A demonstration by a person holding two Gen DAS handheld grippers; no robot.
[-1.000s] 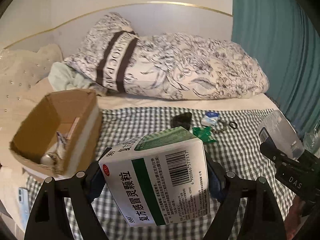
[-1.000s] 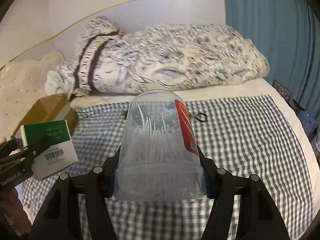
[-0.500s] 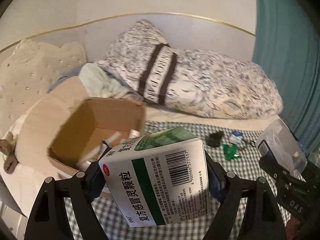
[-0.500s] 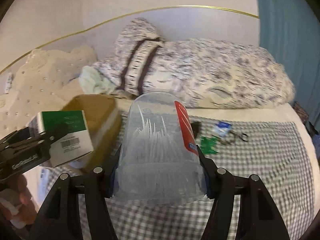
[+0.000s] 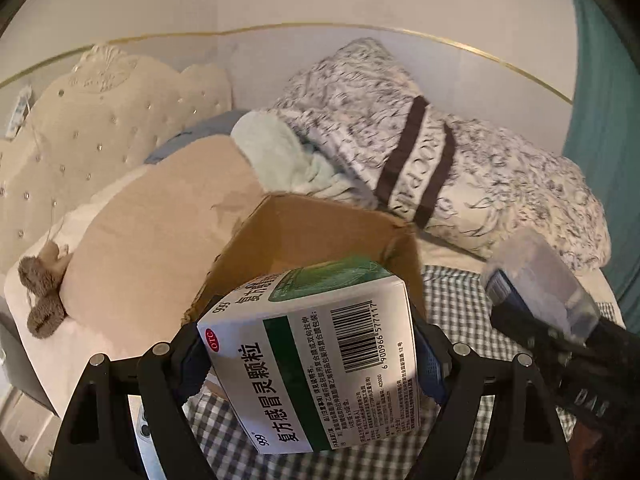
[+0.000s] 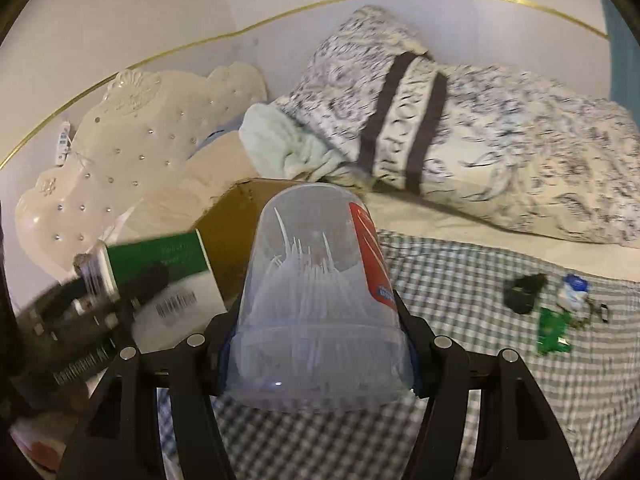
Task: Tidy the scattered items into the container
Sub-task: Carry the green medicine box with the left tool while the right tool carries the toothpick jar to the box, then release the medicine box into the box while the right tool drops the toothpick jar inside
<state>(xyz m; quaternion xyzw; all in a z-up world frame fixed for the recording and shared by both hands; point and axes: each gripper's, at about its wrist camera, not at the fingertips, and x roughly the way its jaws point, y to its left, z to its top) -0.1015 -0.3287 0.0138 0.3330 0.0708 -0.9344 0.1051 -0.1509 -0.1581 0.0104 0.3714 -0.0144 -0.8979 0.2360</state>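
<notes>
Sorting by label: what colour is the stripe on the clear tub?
Red, on the clear tub; right wrist view.

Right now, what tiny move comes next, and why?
Probably carry the medicine box a little further forward over the cardboard box, then let go. The left gripper grips it just before the open top, and the right gripper holds the clear tub close behind.

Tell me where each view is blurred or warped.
Left wrist view: dim warm light, fisheye bends the gold trim; medicine box sharp, right gripper smeared. Right wrist view: tub sharp, left gripper and quilt motion-blurred, corners black.
</notes>
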